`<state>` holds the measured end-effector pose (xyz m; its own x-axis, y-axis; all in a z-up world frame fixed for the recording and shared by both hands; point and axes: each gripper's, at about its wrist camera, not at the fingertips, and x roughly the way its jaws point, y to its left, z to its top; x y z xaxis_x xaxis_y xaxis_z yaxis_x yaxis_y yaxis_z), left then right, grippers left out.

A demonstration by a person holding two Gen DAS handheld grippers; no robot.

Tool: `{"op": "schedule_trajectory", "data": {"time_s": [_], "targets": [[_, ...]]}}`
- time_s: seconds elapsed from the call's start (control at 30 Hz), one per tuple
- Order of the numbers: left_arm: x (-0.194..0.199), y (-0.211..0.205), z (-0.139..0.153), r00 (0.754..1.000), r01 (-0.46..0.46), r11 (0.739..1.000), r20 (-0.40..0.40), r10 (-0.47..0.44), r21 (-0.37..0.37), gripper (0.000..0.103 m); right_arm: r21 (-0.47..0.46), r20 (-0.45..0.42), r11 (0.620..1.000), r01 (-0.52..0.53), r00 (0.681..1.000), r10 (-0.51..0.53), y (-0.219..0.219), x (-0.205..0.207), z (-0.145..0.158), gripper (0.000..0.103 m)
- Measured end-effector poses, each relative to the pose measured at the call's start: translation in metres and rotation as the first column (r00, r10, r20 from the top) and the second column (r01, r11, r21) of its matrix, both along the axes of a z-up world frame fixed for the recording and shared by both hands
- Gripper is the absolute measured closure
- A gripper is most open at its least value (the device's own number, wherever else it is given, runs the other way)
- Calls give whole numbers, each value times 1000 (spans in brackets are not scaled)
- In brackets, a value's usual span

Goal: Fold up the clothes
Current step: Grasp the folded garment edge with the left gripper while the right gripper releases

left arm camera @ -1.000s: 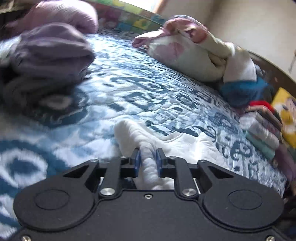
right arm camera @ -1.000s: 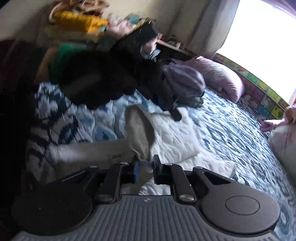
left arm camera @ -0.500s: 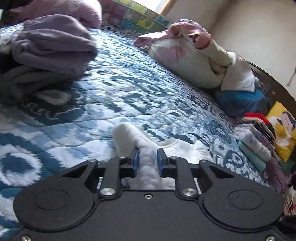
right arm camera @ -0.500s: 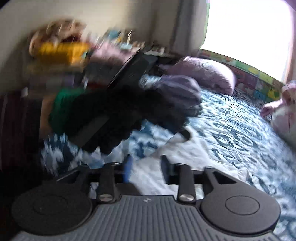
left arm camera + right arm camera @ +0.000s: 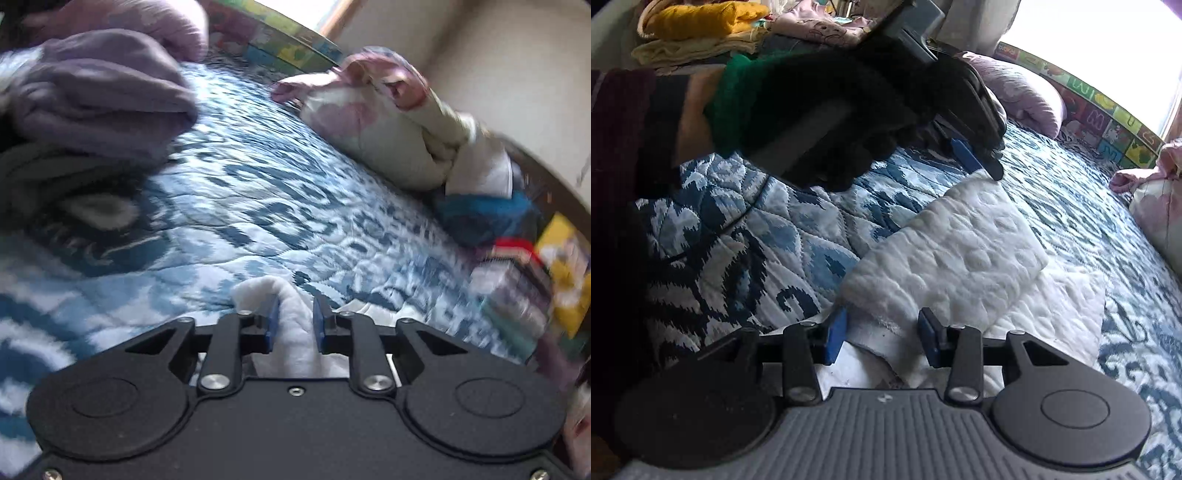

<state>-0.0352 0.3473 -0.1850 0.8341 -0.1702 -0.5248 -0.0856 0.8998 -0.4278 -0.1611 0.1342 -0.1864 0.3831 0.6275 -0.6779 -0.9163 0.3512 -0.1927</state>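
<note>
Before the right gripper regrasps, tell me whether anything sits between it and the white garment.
Nothing visible does. The right gripper is open with the white garment directly between its fingers. The left gripper pinches the far corner, clear of that gap.

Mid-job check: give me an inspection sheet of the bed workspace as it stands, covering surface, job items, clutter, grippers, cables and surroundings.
Surface: blue and white patterned quilt, wrinkled.
Job's things: white quilted garment lying on the quilt, one layer folded over another.
Clutter: purple clothes pile; pink and cream bundle; blue item; stacked folded clothes, blurred; yellow garment.
Grippers: left gripper shut on a fold of the white garment, held by a black-gloved hand; right gripper open, with cloth between its fingers.
Cables: thin dark cord across the quilt.
Surroundings: bright window; colourful alphabet border; lilac pillow.
</note>
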Motion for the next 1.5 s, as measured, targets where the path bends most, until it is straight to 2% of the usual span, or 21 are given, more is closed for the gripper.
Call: {"op": "schedule_trajectory", "data": {"time_s": [0.07,0.13,0.3,0.37,0.57,0.73,0.87,0.93,1.03,1.1,1.17,1.27,1.37,1.43,1.5], "targets": [[8,-8,0,998,55,998,15,-56,31,96,8,-2,1000,3,1000,-3,0,0,-1,60],[12,-7,-3,997,74,997,14,-74,24,97,18,-7,1000,8,1000,-7,-1,1,-2,60],[20,-2,-12,996,85,996,6,-84,-36,97,29,0,1000,7,1000,-7,-4,-1,-6,58],[24,1,-15,996,93,992,17,-91,-89,97,24,14,1000,-2,1000,2,-3,-2,-7,58],[31,3,-33,996,62,993,-53,-68,-102,97,27,7,1000,-13,1000,13,0,0,-6,58],[28,6,-30,997,39,992,-59,-46,-121,97,-6,14,999,-33,999,33,3,-3,-3,58],[26,5,-23,997,30,996,-72,-36,-82,96,-35,14,998,-47,999,47,3,-7,0,58],[26,-4,-21,996,40,999,-81,-39,7,96,-42,-1,998,-49,999,49,2,-7,2,58],[24,-7,-21,997,43,999,-63,-42,10,98,-20,-54,999,-44,998,43,-5,-3,11,62],[20,2,-21,998,48,996,-36,-50,-69,98,43,-142,999,-21,990,27,-14,8,26,62],[17,12,-21,999,46,989,-17,-49,-139,98,106,-174,994,13,985,6,-21,18,41,62],[16,20,-24,999,43,974,-3,-45,-223,98,143,-86,984,105,992,-93,-16,40,53,61],[17,22,-27,999,30,963,-7,-34,-267,98,160,-54,975,157,987,-150,1,65,46,61],[19,21,-27,999,23,965,-18,-29,-260,98,130,-62,982,136,990,-129,17,71,35,61],[20,20,-30,999,17,969,-38,-27,-248,99,-9,-91,998,62,994,-63,34,70,13,61]]}}
